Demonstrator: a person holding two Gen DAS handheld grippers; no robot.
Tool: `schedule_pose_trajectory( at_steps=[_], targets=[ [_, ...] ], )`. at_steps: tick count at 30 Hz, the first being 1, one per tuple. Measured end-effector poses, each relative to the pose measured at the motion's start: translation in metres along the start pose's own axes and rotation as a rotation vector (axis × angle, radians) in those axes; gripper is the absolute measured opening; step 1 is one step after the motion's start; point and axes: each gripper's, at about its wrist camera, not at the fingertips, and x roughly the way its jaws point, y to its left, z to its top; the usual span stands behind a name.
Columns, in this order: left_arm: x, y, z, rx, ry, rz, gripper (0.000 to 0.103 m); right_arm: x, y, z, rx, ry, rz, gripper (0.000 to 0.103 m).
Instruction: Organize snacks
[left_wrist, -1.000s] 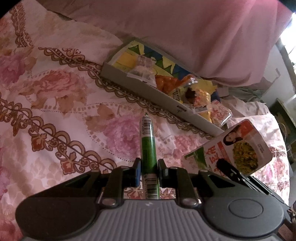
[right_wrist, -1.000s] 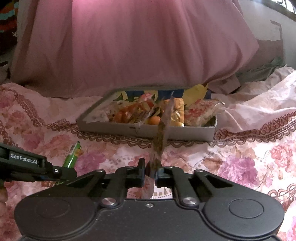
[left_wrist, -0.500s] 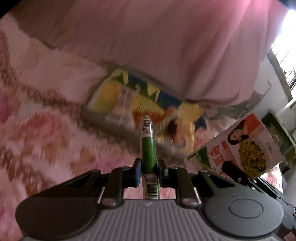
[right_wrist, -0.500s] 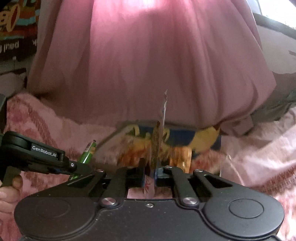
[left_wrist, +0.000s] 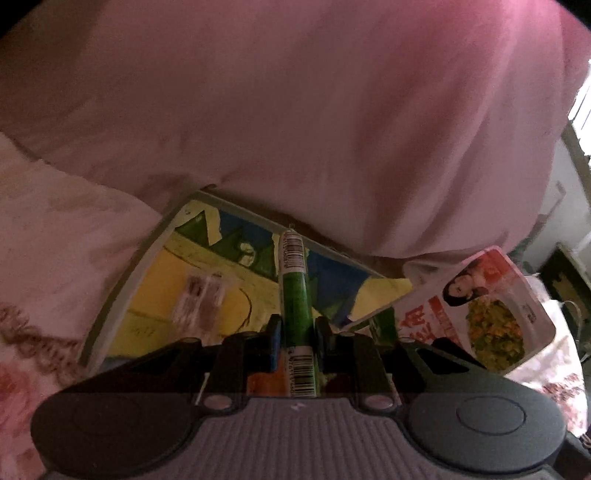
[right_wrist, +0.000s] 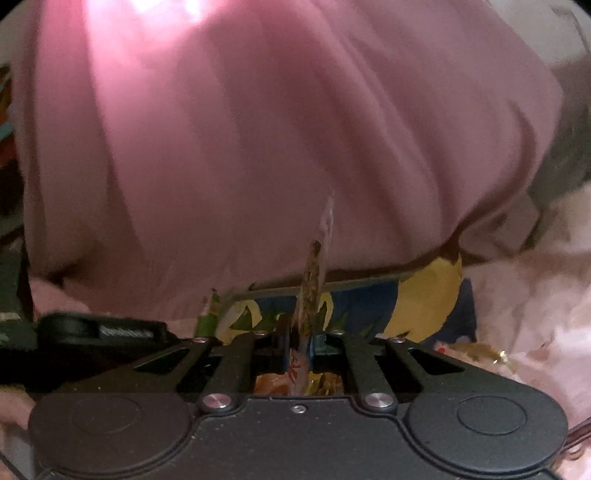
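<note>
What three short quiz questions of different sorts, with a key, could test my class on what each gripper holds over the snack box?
1. True or false: the left gripper has its jaws shut on a green tube.
2. Which does the right gripper hold? A) a flat snack packet B) a spoon C) nothing
3. Fill in: both grippers are at the open ____ with the yellow, blue and green lining.

Key: 1 true; 2 A; 3 box.

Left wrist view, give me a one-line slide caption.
Left tongs clamp a green snack stick above the colourful box, a flat snack pouch alongside.
</note>
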Motion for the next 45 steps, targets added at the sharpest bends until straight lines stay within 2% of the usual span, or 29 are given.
schedule_pose_trajectory(
  at_steps=[7, 12, 17, 19, 21, 23, 27, 31, 35, 37, 41, 45],
  targets=[
    [0.048, -0.009, -0.002, 0.063, 0.089, 0.09, 0.02, 0.021, -0.031, -0.004, 0.18, 0.081, -0.056, 0.013],
    [0.062, -0.012, -0.007, 0.072, 0.107, 0.105, 0.02, 0.024, -0.04, -0.005, 0.22, 0.12, -0.094, 0.016],
    [0.063, -0.017, -0.01, 0.079, 0.102, 0.122, 0.02, 0.03, -0.044, -0.001, 0.24, 0.171, -0.129, 0.026],
    [0.063, -0.019, -0.009, 0.081, 0.104, 0.123, 0.02, 0.033, -0.046, 0.001, 0.249, 0.199, -0.138, 0.044],
    [0.059, -0.021, -0.009, 0.082, 0.103, 0.128, 0.02, 0.031, -0.047, 0.003, 0.267, 0.217, -0.146, 0.053],
    [0.056, -0.021, -0.008, 0.077, 0.098, 0.133, 0.023, 0.025, -0.047, 0.004, 0.272, 0.23, -0.154, 0.056],
    [0.046, -0.023, -0.009, 0.074, 0.084, 0.14, 0.034, 0.014, -0.044, 0.009, 0.275, 0.233, -0.163, 0.068],
    [0.029, -0.025, -0.01, 0.066, 0.048, 0.154, 0.055, 0.0, -0.043, 0.015, 0.292, 0.23, -0.155, 0.076],
    [0.012, -0.029, -0.01, 0.079, 0.035, 0.167, 0.065, -0.014, -0.042, 0.02, 0.29, 0.227, -0.145, 0.081],
    [0.001, -0.031, -0.011, 0.08, 0.018, 0.174, 0.076, -0.022, -0.04, 0.023, 0.288, 0.222, -0.138, 0.086],
    [-0.021, -0.036, -0.013, 0.101, -0.007, 0.183, 0.085, -0.036, -0.032, 0.03, 0.275, 0.212, -0.129, 0.092],
    [-0.046, -0.039, -0.019, 0.11, -0.048, 0.195, 0.101, -0.05, -0.02, 0.035, 0.218, 0.212, -0.129, 0.1]
  ],
)
